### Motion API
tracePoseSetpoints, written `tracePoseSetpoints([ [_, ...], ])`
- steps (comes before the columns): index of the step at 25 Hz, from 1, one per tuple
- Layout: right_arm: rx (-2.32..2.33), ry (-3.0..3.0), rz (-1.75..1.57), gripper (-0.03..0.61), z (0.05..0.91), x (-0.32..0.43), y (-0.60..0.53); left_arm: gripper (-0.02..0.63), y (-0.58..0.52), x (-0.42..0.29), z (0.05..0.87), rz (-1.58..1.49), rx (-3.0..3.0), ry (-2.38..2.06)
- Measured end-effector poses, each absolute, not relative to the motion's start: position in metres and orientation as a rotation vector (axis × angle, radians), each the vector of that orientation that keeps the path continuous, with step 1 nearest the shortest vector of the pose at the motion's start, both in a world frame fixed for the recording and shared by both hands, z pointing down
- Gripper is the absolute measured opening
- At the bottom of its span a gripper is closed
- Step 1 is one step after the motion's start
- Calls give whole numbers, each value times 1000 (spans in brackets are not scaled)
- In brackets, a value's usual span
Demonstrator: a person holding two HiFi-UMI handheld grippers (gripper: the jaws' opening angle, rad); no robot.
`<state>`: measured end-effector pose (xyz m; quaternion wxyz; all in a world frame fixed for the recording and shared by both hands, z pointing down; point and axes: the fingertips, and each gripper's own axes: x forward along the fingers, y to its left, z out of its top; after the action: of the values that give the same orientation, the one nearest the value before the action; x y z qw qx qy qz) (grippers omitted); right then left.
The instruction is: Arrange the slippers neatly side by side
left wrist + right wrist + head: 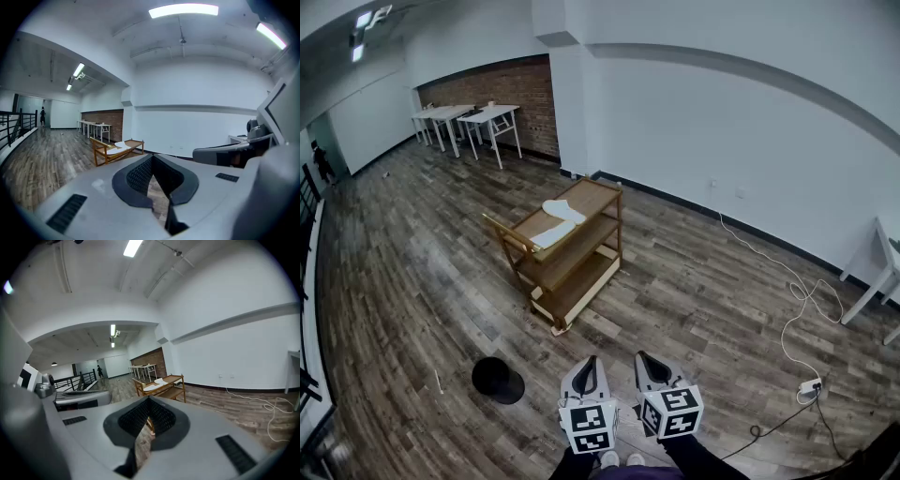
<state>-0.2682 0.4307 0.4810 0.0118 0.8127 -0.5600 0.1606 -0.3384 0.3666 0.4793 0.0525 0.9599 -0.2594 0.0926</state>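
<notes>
**Slippers far off, both tongs shut: risks sit in the approach and the first pinch**

The two white slippers (pixel 558 222) lie on the top shelf of a wooden cart (pixel 581 281), one ahead of the other along the shelf rather than side by side. They seem to touch or overlap, but they are too small here to say which. The cart stands well apart from the person, out on the plank floor.

The left gripper (pixel 591 362) has its jaws closed together with nothing between them. The right gripper (pixel 645 358) looks the same, closed and empty. Both are held close to the body, pointing toward the cart and slightly down.

Likely trouble:
- If the jaws arrive closed, they would shove a slipper instead of taking it, and it could slide off the shelf's open side or bunch against the other one.
- Where the slippers overlap, one pinch may catch both, so lifting one drags its partner askew.
- The slippers look thin and soft. A grip at the toe or edge would probably let one flop and land twisted.
- The cart looks light, so a bump to its frame could shift it.
- A black round object (pixel 497 380) lies on the floor near the left of the path and could trip the person. The white cable (pixel 787 319) lies well right, a lesser worry.
</notes>
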Motion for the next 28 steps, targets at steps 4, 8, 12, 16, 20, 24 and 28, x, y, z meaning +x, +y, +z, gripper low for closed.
tracePoseSetpoints([
  [4,2532,-1747,499,-2,481,-267,431,0,365,-338,479,276,2919,-797],
  [8,2532,-1745,499,-2,480,-268,431,2,364,-340,478,276,2920,-797],
  [12,2529,-1752,497,-2,479,-270,431,0,365,-341,478,280,2919,-797],
  [16,2543,-1751,518,-2,482,-271,432,0,365,-343,478,278,2919,-800],
  [20,2554,-1738,532,-2,485,-274,434,0,365,-349,484,287,2907,-796],
  [24,2560,-1727,547,-2,487,-279,433,2,364,-355,489,299,2897,-780],
  [28,2561,-1710,560,-2,492,-285,432,1,362,-358,495,294,2889,-758],
])
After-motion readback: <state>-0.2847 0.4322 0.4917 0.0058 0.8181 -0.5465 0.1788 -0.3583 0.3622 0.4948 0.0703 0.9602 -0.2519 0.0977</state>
